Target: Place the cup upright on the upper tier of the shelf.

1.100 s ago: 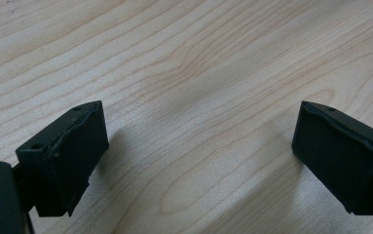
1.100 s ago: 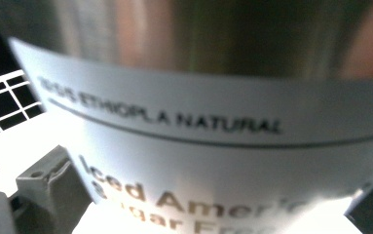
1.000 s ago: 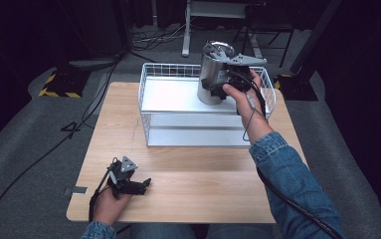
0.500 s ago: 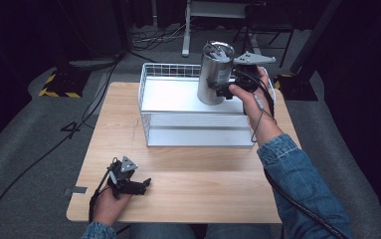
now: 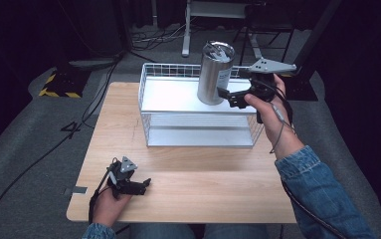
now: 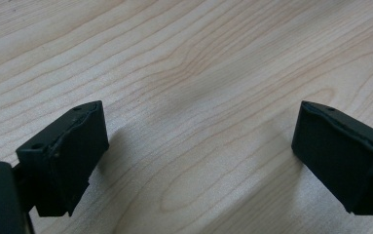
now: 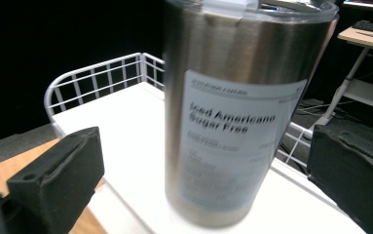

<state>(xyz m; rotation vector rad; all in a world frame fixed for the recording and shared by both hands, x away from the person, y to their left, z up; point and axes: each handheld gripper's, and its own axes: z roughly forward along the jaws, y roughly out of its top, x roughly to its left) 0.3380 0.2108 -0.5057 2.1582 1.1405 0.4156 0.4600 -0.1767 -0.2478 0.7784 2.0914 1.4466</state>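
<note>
On the far right of the table [image 5: 188, 164], seen from above, my right gripper [image 5: 233, 97] sits just beside the steel tumbler [image 5: 214, 74], which stands upright on the white floor of the wire basket [image 5: 150, 84]. My left gripper [image 5: 141, 185] rests way down at the near left corner, well apart from all that.

Left gripper view: jaws spread wide over bare wood [image 6: 189, 97], nothing between them.

Right gripper view: jaws spread too, one on each side of the tumbler [image 7: 237, 112], not touching it as far as I can tell. Its label reads "Iced Americano Sugar Free", bit blurry though.
</note>
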